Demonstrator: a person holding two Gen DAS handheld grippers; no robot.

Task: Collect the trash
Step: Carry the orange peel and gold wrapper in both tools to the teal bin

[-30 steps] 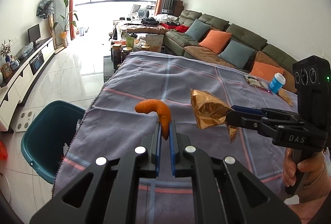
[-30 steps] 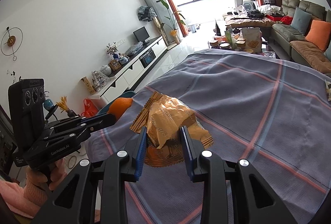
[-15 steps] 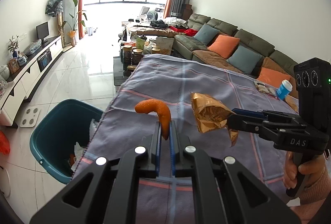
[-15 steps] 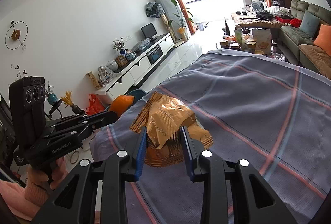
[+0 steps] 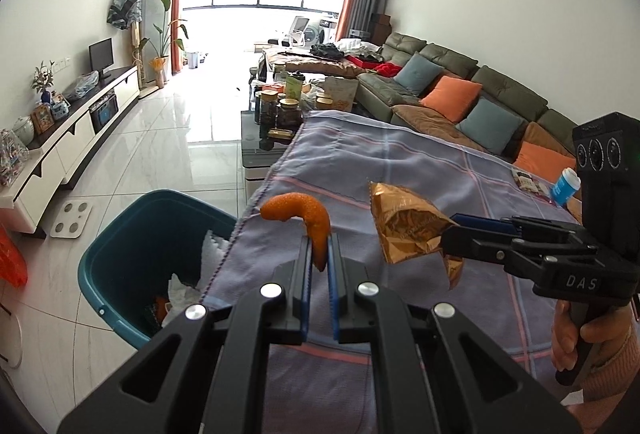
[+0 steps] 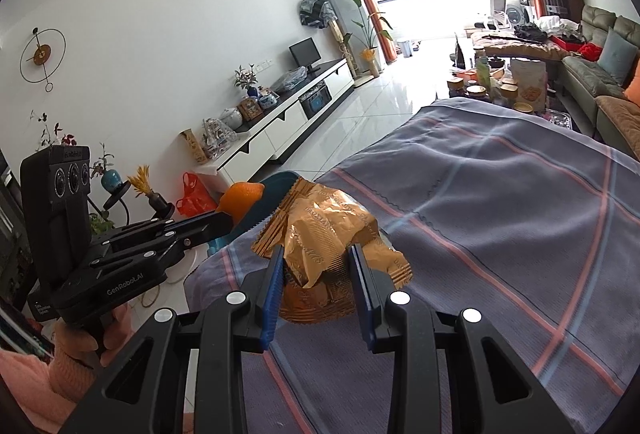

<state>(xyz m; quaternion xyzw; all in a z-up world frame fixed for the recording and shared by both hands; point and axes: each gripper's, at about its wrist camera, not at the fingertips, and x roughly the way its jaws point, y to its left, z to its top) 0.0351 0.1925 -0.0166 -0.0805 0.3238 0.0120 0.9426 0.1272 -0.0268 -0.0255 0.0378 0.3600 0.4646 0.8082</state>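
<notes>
The left hand-held gripper [image 5: 319,258] pinches a curled orange peel [image 5: 301,214] just above the desk's [image 5: 420,169] near left edge, while the right hand-held gripper [image 6: 318,274] clamps a crumpled gold wrapper [image 6: 324,230] further in; the teal bin [image 5: 120,258] sits on the floor below that edge, nearer the left hand, likely first to drop

Left gripper [image 5: 319,254] fingers [image 5: 305,266] pinch orange peel [image 5: 304,215] near teal bin [image 5: 132,234]; bin holds apparently tissue.
</notes>
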